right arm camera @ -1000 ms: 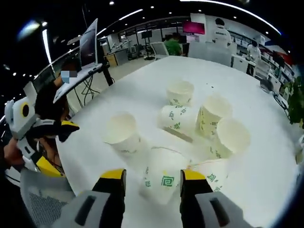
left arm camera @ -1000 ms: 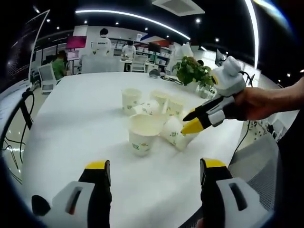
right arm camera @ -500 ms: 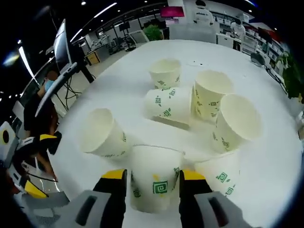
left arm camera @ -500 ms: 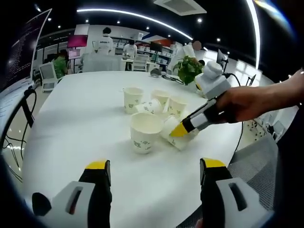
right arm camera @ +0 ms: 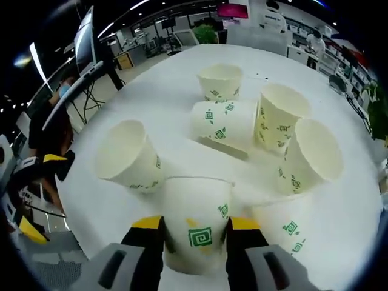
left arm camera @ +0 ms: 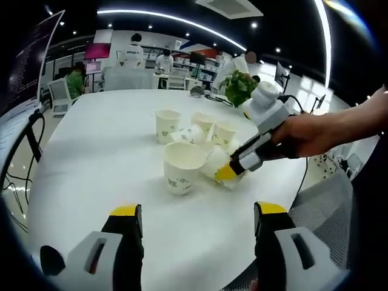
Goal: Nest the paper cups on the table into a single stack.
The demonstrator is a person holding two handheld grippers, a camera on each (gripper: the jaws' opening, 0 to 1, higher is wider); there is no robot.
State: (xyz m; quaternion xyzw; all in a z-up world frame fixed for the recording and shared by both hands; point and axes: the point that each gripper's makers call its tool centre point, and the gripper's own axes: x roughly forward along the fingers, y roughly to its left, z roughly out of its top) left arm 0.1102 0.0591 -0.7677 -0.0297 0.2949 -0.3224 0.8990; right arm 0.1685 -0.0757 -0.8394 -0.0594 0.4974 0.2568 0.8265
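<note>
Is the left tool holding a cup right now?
No, the left tool stands open over bare table, short of the nearest cup.

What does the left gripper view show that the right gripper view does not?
Left gripper view: the right hand-held gripper from outside, gripped by a hand, a plant behind, and the left hand-held gripper open and empty.
Right gripper view: the held cup close up with a jaw against each side, and a monitor off the table's edge.
Both: the white table, the clustered cups including one lying cup, and people in the background.
</note>
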